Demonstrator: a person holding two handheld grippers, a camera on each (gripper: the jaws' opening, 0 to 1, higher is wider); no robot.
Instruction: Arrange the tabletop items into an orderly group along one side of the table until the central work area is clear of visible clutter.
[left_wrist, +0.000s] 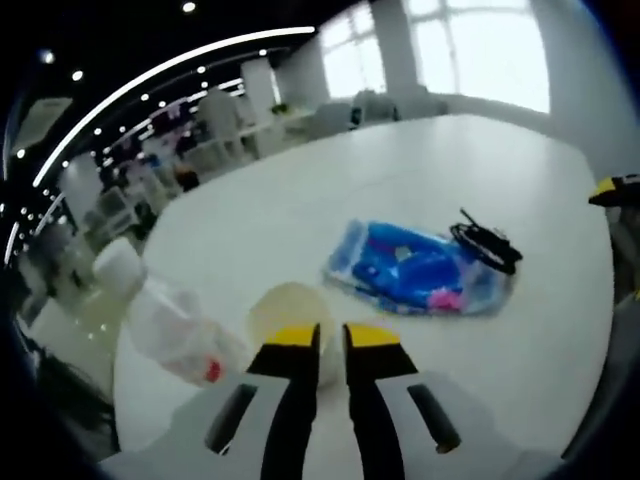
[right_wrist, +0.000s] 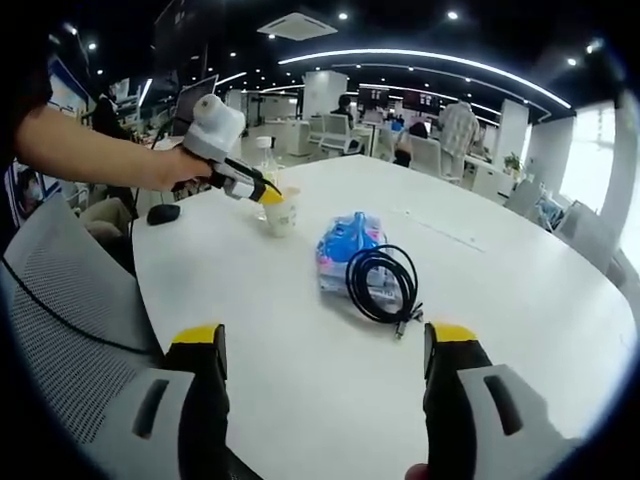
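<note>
A pale paper cup (left_wrist: 283, 305) stands on the white table (left_wrist: 300, 190), and my left gripper (left_wrist: 331, 338) is nearly shut with the cup's rim wall between its yellow tips. A clear plastic bottle (left_wrist: 172, 325) is right beside the cup. Further off lie a blue packet (left_wrist: 415, 270) and a coiled black cable (left_wrist: 487, 245). In the right gripper view, my right gripper (right_wrist: 327, 338) is wide open over the near table edge, holding nothing. Past it lie the cable (right_wrist: 380, 280) and the packet (right_wrist: 345, 240). Beyond them the left gripper (right_wrist: 268, 195) pinches the cup (right_wrist: 283, 213) in front of the bottle (right_wrist: 265, 155).
A black mouse (right_wrist: 163, 213) lies near the table's left edge. A grey mesh chair (right_wrist: 60, 300) stands close against that side. A person's hand (right_wrist: 165, 165) holds the left gripper. Bare table (right_wrist: 520, 320) stretches right of the cable. Office desks and seated people fill the background.
</note>
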